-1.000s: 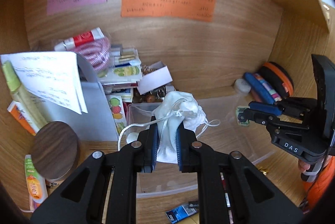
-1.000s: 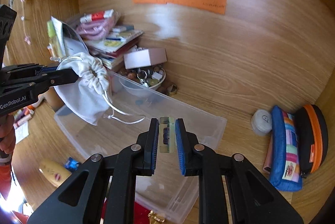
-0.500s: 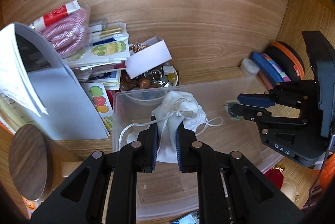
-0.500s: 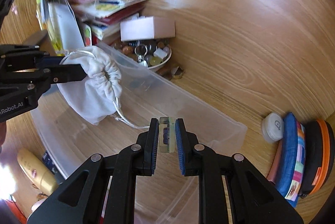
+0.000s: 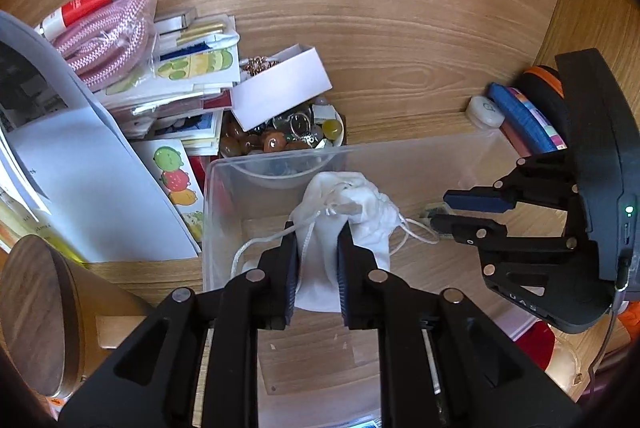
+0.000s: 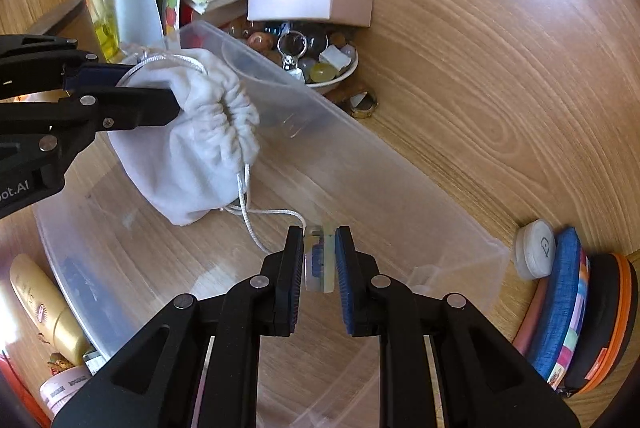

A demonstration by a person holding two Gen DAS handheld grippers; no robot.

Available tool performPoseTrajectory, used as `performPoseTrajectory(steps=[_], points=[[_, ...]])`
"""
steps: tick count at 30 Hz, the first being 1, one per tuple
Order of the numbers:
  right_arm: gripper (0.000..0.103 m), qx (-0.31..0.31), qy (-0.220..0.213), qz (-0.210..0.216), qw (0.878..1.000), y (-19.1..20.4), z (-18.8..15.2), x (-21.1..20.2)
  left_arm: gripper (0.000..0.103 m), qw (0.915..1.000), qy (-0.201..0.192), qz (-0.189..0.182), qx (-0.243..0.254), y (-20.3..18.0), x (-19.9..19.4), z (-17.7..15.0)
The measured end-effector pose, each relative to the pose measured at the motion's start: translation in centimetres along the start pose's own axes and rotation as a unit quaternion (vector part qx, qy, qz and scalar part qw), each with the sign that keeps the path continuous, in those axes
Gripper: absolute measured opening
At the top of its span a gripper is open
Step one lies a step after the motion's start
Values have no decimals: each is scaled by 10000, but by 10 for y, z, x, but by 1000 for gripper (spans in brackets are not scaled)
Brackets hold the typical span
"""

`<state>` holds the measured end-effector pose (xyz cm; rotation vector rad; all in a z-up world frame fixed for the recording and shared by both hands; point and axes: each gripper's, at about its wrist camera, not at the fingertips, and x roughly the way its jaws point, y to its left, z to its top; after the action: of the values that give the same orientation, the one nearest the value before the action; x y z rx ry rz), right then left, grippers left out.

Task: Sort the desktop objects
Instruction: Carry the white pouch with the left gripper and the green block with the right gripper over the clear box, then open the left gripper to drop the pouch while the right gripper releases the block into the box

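My left gripper (image 5: 318, 240) is shut on a white drawstring pouch (image 5: 344, 224) and holds it low inside a clear plastic bin (image 5: 224, 164). From the right wrist view the pouch (image 6: 188, 144) hangs from the left gripper (image 6: 172, 104) with its bottom near the bin floor and its cord trailing. My right gripper (image 6: 319, 248) is shut on a small clear block with a blue inside (image 6: 318, 260), held over the bin (image 6: 360, 156). In the left wrist view the right gripper (image 5: 440, 210) is just right of the pouch.
A bowl of beads and trinkets (image 6: 312, 64) and a white box (image 6: 308, 0) sit behind the bin, beside stacked booklets (image 5: 188, 84). Pouches and a white disc (image 6: 536, 248) lie at the right. A gold bottle (image 6: 44, 308) lies at the left front.
Both grippers have moved down and forward into the bin. The pouch has dropped from above the bin rim to near its floor, and the clear block has come lower.
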<state>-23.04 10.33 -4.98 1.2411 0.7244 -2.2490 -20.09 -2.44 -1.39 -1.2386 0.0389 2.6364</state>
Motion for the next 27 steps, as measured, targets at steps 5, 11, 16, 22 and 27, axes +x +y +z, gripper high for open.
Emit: performPoseTrajectory(steps=[5, 11, 16, 22, 27], points=[[15, -111, 120, -73, 9998, 4, -1, 2, 34, 10000, 63, 32, 29, 0, 3, 0], [19, -347, 188, -371, 9985, 10, -1, 2, 46, 9998, 37, 127, 115, -5, 6, 2], [48, -456, 57, -619, 9970, 15, -5, -7, 58, 9993, -124, 248, 253, -11, -5, 0], [54, -429, -178, -785, 9958, 14, -12, -31, 70, 9973, -374, 454, 443, -22, -26, -1], [62, -203, -461, -820, 9954, 10, -26, -55, 85, 9944, -610, 669, 549, -29, -48, -3]])
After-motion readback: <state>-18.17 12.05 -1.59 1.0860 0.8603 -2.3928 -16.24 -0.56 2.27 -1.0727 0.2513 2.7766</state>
